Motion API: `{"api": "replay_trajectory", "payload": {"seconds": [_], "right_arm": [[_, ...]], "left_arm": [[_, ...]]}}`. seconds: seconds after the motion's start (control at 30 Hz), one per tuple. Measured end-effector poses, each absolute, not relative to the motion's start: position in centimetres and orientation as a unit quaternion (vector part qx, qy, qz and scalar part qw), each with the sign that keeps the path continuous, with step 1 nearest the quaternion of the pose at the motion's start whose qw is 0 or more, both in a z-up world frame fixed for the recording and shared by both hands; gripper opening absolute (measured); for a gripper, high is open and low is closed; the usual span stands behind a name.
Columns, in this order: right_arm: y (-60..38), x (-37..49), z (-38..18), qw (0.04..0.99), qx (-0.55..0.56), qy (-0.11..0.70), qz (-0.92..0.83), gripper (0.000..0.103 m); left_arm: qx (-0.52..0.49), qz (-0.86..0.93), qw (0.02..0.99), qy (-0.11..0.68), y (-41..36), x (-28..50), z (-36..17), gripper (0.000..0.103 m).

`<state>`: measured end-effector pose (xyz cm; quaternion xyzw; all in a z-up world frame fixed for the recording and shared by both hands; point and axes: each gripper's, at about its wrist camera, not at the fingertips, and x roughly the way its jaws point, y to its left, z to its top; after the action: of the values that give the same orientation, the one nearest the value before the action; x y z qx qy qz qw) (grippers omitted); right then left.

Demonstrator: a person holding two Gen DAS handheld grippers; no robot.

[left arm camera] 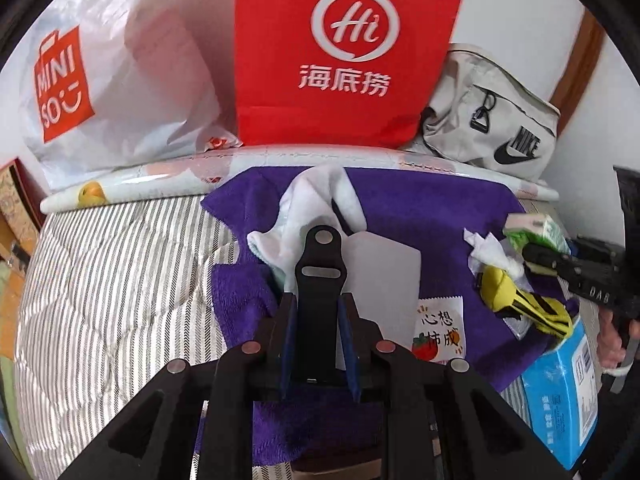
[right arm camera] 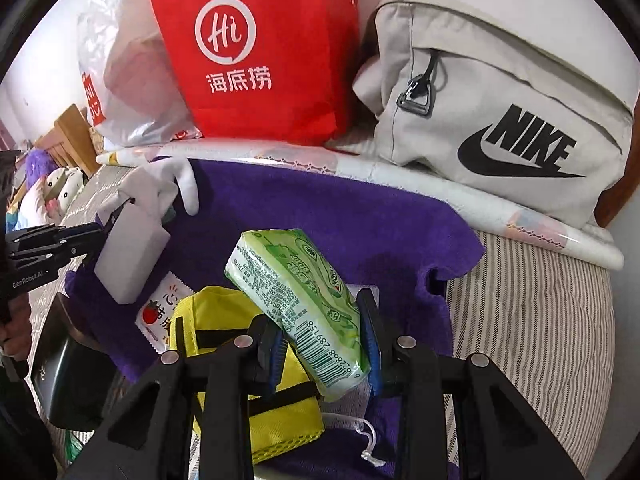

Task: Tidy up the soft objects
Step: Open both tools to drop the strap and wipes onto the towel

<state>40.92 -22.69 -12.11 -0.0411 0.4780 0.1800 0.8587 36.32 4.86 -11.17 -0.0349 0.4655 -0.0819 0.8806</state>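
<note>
My left gripper (left arm camera: 318,308) is shut on the black strap (left arm camera: 320,280) of a flat white pouch (left arm camera: 384,276), held just above a purple towel (left arm camera: 432,216). The right wrist view shows that pouch (right arm camera: 132,256) at the left. A white cloth (left arm camera: 316,200) lies crumpled on the towel beyond it. My right gripper (right arm camera: 324,332) is shut on a green tissue pack (right arm camera: 304,312), tilted over a yellow pouch with black straps (right arm camera: 224,320). A small sachet with a red fruit print (right arm camera: 160,312) lies on the towel between the two grippers.
A striped quilt (left arm camera: 120,280) covers the bed. At the back stand a white plastic bag (left arm camera: 120,80), a red bag (left arm camera: 340,52) and a beige Nike bag (right arm camera: 500,112), behind a rolled mat (left arm camera: 160,176). A blue tissue pack (left arm camera: 560,392) lies at the right.
</note>
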Motion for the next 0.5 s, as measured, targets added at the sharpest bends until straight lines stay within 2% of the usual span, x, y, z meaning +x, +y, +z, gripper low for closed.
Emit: {"api": "replay_trajectory", "payload": {"seconds": [0.2, 0.27, 0.37, 0.43, 0.5], "right_arm": [[-22.7, 41.1, -12.8, 0.853, -0.034, 0.488, 0.184, 0.035], [-22.8, 41.1, -12.9, 0.852, -0.031, 0.489, 0.183, 0.036], [-22.9, 40.9, -12.8, 0.849, -0.023, 0.491, 0.193, 0.047], [-22.9, 40.7, -12.4, 0.851, -0.02, 0.488, 0.195, 0.061], [-23.0, 40.3, -11.7, 0.855, -0.02, 0.48, 0.197, 0.062]], "left_arm": [[-0.032, -0.082, 0.879, 0.469, 5.0, 36.3, -11.0, 0.021], [-0.037, -0.081, 0.877, 0.473, 5.2, 36.3, -11.0, 0.025], [-0.042, -0.082, 0.876, 0.473, 5.3, 36.1, -10.8, 0.03], [-0.039, -0.08, 0.876, 0.473, 5.2, 35.8, -10.5, 0.034], [-0.037, -0.081, 0.878, 0.471, 5.1, 35.3, -10.2, 0.035]]}}
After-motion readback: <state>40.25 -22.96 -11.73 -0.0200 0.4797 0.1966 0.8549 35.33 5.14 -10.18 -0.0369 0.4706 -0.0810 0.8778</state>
